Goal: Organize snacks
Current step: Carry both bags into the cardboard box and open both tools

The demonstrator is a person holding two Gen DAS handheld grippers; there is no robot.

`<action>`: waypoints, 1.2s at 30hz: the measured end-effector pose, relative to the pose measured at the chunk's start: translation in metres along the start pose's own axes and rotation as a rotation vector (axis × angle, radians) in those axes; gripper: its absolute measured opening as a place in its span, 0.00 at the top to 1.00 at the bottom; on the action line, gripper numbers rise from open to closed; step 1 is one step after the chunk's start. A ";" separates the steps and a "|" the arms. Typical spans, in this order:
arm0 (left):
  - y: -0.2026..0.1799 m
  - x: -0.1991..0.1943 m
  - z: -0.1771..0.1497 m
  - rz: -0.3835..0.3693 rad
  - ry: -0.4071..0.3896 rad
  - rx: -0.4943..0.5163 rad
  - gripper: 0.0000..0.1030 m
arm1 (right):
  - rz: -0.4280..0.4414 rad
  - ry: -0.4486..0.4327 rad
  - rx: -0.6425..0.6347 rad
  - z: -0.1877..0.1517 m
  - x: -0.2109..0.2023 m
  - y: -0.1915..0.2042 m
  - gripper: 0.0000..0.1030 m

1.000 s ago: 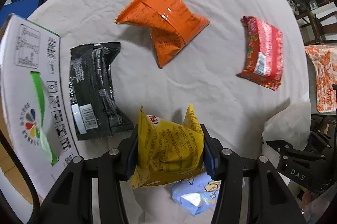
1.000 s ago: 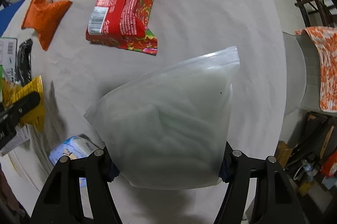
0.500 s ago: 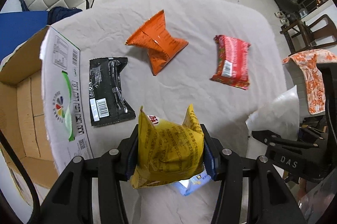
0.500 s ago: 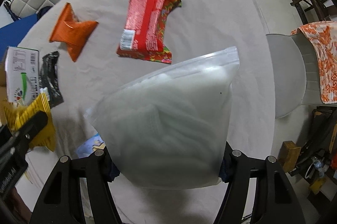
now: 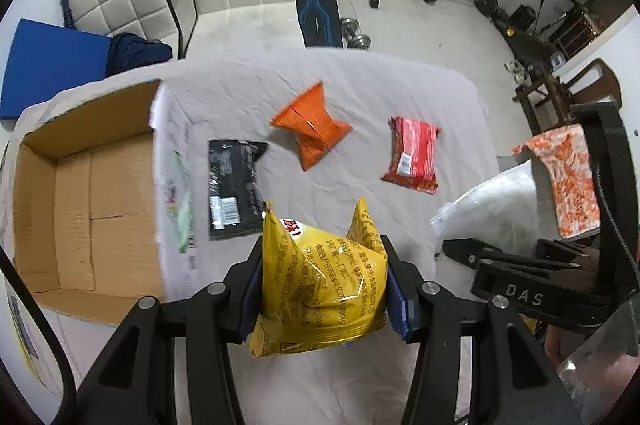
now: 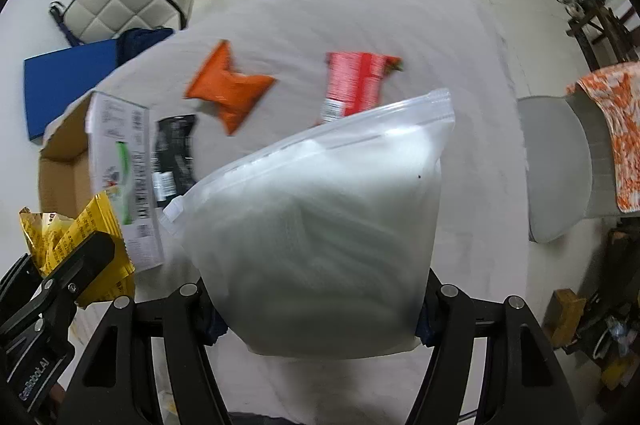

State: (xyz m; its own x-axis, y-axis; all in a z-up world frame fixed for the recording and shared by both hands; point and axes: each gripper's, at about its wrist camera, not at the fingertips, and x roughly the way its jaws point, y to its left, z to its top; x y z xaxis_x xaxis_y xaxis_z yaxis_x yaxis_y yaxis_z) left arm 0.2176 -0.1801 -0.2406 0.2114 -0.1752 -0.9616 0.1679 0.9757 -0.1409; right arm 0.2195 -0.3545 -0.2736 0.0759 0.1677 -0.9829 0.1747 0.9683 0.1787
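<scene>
Here both tools are loaded and held high, presumably so the packs clear the wall of the open brown cardboard box (image 5: 84, 221) at the tabletop's (image 5: 400, 85) left edge. The left tool (image 5: 324, 289) is clenched on a crinkly yellow foil snack bag (image 5: 322, 285); the right tool (image 6: 320, 309) clamps a frosted white zip-top pouch (image 6: 320, 225). Orange (image 5: 312, 129), red (image 5: 414, 155) and black (image 5: 234, 185) packets lie loose on the cloth, unsorted.
</scene>
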 end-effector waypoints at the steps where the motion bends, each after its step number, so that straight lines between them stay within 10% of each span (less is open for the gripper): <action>1: 0.004 -0.006 0.000 -0.004 -0.009 -0.004 0.53 | 0.006 -0.006 -0.007 -0.001 -0.004 0.009 0.31; 18: 0.165 -0.088 0.025 -0.048 -0.113 -0.139 0.53 | 0.136 -0.027 -0.096 0.012 -0.024 0.201 0.31; 36: 0.353 0.006 0.065 -0.139 0.052 -0.410 0.53 | 0.110 0.096 -0.089 0.061 0.104 0.360 0.31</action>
State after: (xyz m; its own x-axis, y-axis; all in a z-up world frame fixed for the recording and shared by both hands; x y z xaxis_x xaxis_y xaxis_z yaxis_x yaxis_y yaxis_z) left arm 0.3405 0.1544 -0.2812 0.1634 -0.3122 -0.9358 -0.2069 0.9167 -0.3420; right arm 0.3505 -0.0002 -0.3086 -0.0047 0.2864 -0.9581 0.0822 0.9550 0.2851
